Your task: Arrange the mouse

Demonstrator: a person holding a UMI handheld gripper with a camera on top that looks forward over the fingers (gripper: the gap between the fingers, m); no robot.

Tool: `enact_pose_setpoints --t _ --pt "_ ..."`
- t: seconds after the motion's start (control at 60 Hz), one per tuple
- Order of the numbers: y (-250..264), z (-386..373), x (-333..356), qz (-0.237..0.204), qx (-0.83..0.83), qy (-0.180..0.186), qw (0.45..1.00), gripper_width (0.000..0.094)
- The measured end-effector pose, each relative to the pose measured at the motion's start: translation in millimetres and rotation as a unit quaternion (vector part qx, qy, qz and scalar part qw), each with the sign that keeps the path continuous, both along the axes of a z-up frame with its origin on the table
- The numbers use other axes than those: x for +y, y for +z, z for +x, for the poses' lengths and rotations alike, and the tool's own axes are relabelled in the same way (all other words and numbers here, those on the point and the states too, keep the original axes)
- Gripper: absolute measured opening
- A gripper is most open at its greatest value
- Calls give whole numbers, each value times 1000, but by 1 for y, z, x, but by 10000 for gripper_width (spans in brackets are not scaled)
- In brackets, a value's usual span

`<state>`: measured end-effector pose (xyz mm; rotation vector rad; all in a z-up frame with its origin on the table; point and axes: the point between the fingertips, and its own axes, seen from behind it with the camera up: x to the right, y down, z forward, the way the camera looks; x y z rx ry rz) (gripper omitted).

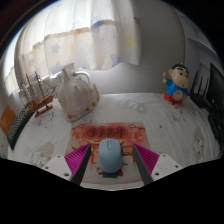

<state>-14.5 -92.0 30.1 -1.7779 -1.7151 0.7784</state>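
A pale blue-grey mouse [109, 157] sits between my two fingers, its nose pointing away from me. My gripper [111, 150] is shut on the mouse, with the magenta pads [82, 157] pressing its two sides. The mouse is over the near edge of a red patterned mouse mat [110, 131] that lies on the white table [160, 130] just ahead of the fingers. I cannot tell whether the mouse rests on the mat or is held slightly above it.
A wooden model ship [38, 95] stands at the far left and a white bag-like object [74, 93] next to it. A cartoon boy figurine [177, 84] in red and blue stands at the far right. A pale curtain [110, 35] hangs behind the table.
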Motion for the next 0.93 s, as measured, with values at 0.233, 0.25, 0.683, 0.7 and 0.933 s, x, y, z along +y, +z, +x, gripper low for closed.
enact_pose_setpoints --t 0.233,0.25,0.683,0.7,0.933 --pt "97 91 4 9 -13 -2 1000 853" --pt "101 98 5 12 -15 -4 1000 851" --pt "117 156 -3 12 -27 -3 1000 852" --pt "117 156 -4 11 -27 -2 1000 851" --pt "120 157 -3 12 -22 -3 1000 853"
